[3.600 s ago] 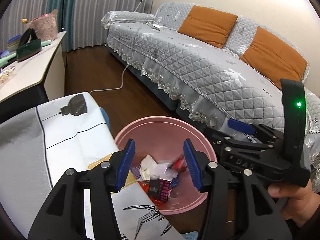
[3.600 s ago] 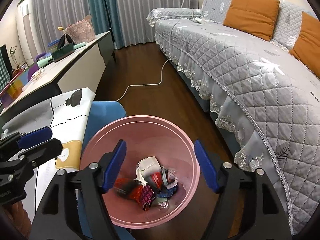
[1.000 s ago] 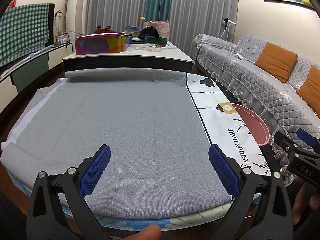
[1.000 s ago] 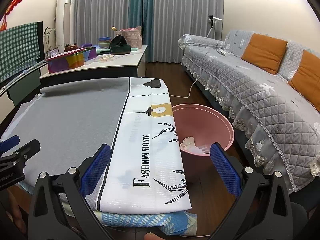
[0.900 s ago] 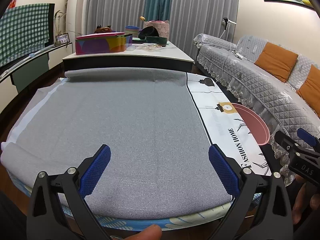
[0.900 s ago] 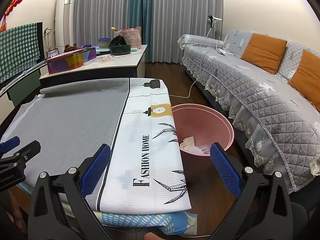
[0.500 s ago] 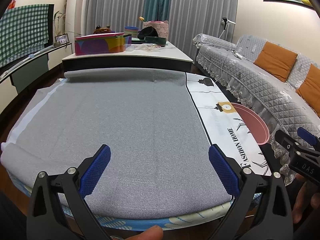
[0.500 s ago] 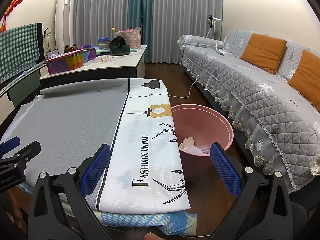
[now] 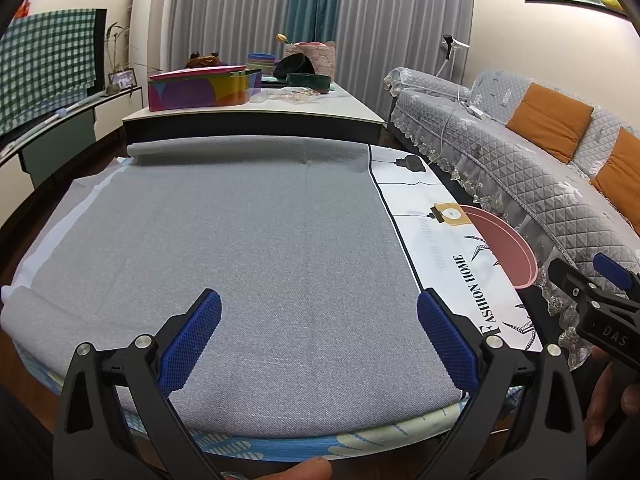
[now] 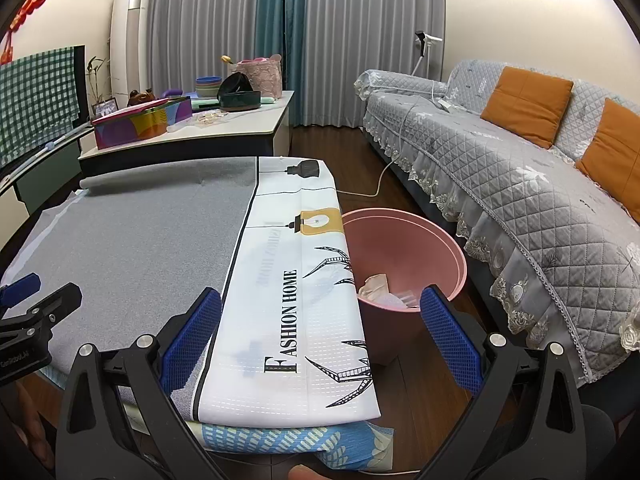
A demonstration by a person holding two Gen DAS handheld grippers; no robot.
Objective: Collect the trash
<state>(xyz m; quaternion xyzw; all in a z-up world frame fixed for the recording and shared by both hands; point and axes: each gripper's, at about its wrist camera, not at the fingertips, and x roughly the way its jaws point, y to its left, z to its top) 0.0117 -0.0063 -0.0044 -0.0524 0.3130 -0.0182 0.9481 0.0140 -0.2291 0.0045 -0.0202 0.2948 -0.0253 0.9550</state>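
A pink trash bin stands on the floor at the table's right side, with crumpled trash inside; part of its rim shows in the left wrist view. My left gripper is wide open and empty above the near edge of the grey table cloth. My right gripper is wide open and empty above the white "FASHION HOME" cloth, with the bin just beyond its right finger. The right gripper's side shows in the left wrist view, the left gripper's in the right wrist view.
A grey quilted sofa with orange cushions runs along the right. A low side table behind holds a colourful box, bowls and a basket. A white cable lies on the wood floor by the sofa.
Since 3.6 s ago both grippers pulled back from above the bin to the table's near edge and opened wider. Over the last second nothing has visibly moved.
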